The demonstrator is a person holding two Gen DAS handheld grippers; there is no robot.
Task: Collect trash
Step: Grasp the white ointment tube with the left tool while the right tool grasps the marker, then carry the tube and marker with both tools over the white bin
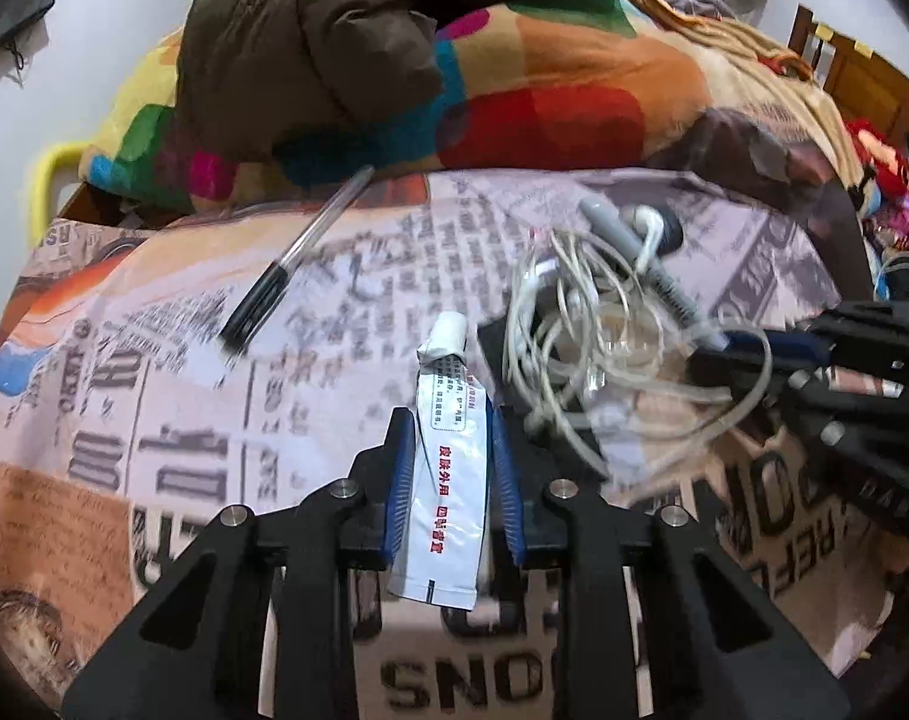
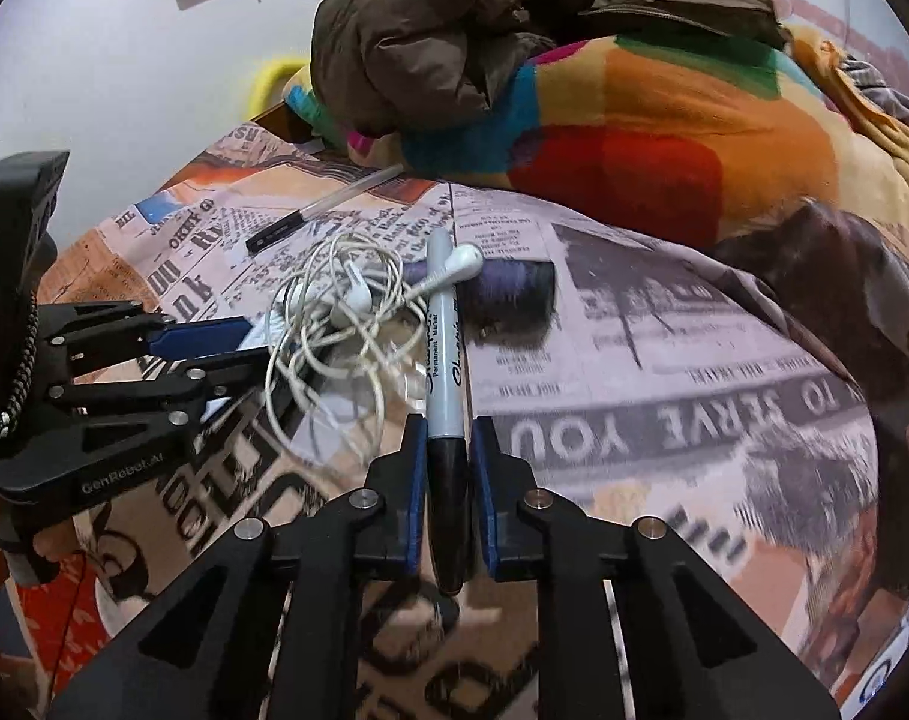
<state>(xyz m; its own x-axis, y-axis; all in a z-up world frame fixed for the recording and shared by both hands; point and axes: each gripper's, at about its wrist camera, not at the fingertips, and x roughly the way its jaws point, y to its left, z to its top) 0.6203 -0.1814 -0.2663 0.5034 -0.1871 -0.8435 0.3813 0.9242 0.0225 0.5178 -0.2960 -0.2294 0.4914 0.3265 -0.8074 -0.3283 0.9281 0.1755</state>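
Observation:
A white ointment tube [image 1: 448, 480] with red lettering lies on the newspaper-print bedspread [image 1: 154, 390], cap pointing away. My left gripper [image 1: 449, 420] is shut on it, a blue pad against each side of its body. In the right wrist view, my right gripper [image 2: 449, 423] is shut on the black cap end of a grey permanent marker [image 2: 445, 360]. The marker's far end runs under a tangle of white earphones [image 2: 346, 300]. The left gripper [image 2: 214, 342] shows at the left of that view, and the right gripper [image 1: 754, 354] at the right of the left wrist view.
A clear pen with a black cap [image 1: 292, 264] lies further back on the bedspread. A dark purple cylinder [image 2: 508, 288] sits behind the marker. A crumpled clear wrapper [image 1: 616, 348] lies under the earphones [image 1: 580, 324]. A colourful blanket [image 1: 544, 96] and a brown jacket [image 1: 310, 48] are piled behind.

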